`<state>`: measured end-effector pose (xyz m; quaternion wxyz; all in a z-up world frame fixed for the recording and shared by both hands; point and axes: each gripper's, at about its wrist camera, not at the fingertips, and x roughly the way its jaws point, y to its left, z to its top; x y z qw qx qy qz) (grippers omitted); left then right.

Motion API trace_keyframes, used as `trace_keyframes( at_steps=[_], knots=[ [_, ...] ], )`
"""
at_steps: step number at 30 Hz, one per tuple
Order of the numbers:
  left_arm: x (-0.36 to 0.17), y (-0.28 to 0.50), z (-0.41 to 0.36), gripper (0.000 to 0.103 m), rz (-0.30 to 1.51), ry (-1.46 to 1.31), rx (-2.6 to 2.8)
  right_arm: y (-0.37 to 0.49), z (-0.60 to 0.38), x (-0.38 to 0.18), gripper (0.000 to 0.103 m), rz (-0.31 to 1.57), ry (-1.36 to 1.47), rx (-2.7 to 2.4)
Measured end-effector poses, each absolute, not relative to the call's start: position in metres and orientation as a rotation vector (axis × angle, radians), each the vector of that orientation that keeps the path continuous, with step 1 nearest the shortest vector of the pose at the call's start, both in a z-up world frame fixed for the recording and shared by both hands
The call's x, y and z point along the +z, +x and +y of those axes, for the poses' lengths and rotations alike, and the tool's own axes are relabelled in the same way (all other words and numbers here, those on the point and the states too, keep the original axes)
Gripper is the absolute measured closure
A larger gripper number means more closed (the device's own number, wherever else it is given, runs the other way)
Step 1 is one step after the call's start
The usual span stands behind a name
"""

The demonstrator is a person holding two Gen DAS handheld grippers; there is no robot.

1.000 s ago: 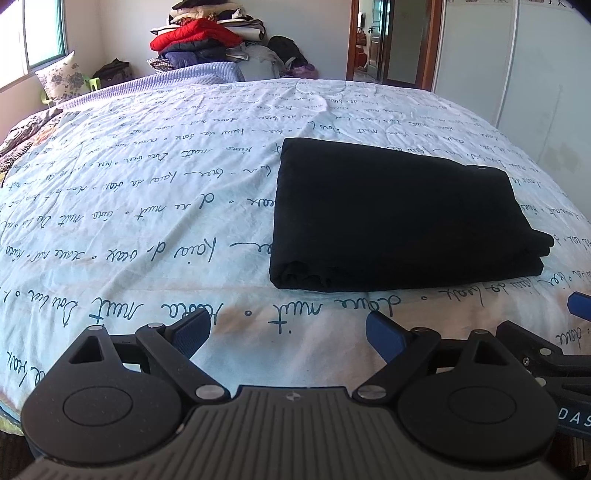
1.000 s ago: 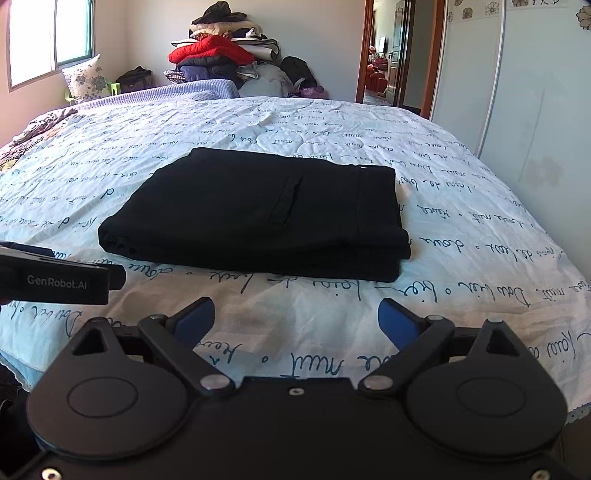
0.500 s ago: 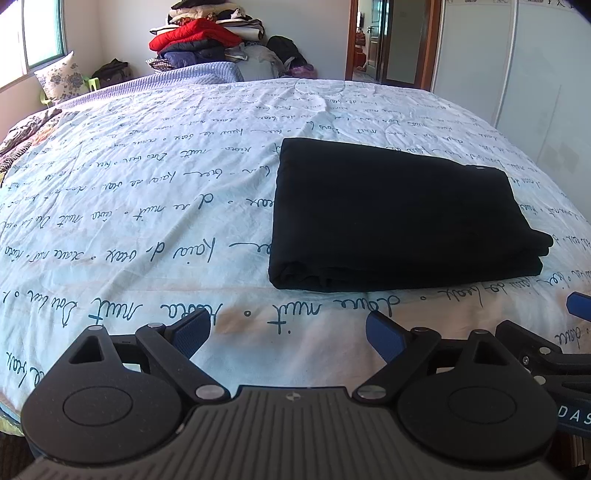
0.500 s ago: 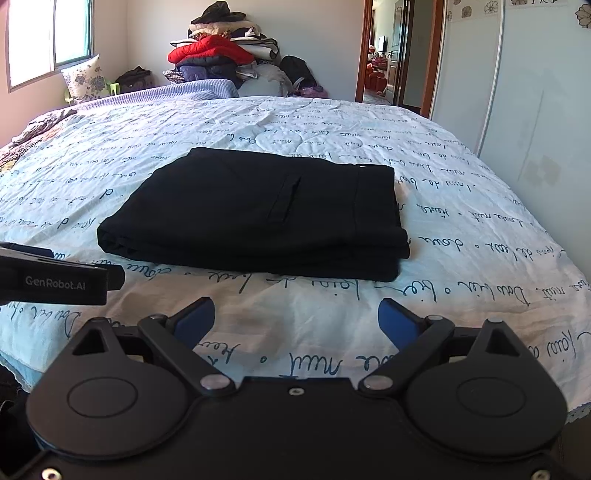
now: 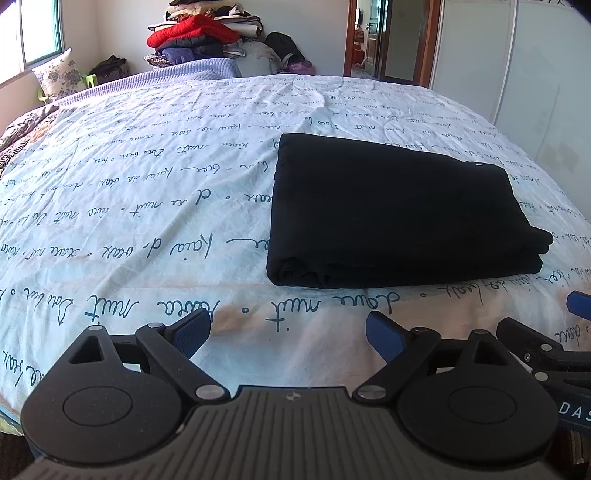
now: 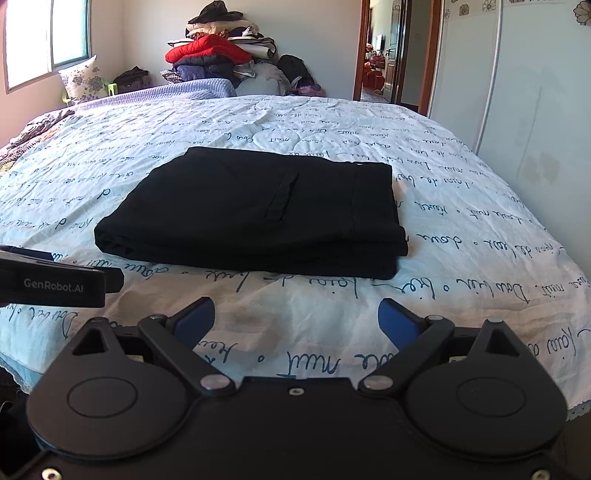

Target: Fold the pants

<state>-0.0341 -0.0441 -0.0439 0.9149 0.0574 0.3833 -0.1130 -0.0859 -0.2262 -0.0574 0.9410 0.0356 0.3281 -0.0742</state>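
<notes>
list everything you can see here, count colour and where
pants: 1, black, folded into a flat rectangle on the bed, nearer its front edge
bedspread: 1, pale blue-white with dark handwriting print, covering the bed
clothes pile: 1 heap, red, navy, white and black, beyond the far end of the bed by the wall
pillow: 1, white with floral print, far left under the window
window: 1, green frame, left wall
doorway: 1, brown frame, far right
wardrobe: 1, white, right side
left gripper: 1, black with blue pads, open, above the bed's front edge
right gripper: 1, black with blue pads, open, empty
</notes>
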Motion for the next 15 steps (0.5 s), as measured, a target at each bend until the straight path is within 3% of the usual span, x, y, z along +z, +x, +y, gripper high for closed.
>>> trace_keyframes(
  at_steps=[15],
  knots=[
    [-0.0455, -0.0333, -0.0424, 0.01, 0.798, 0.113, -0.24, -0.0855, -0.2253, -0.0571, 0.007, 0.673, 0.066, -0.158]
  ],
)
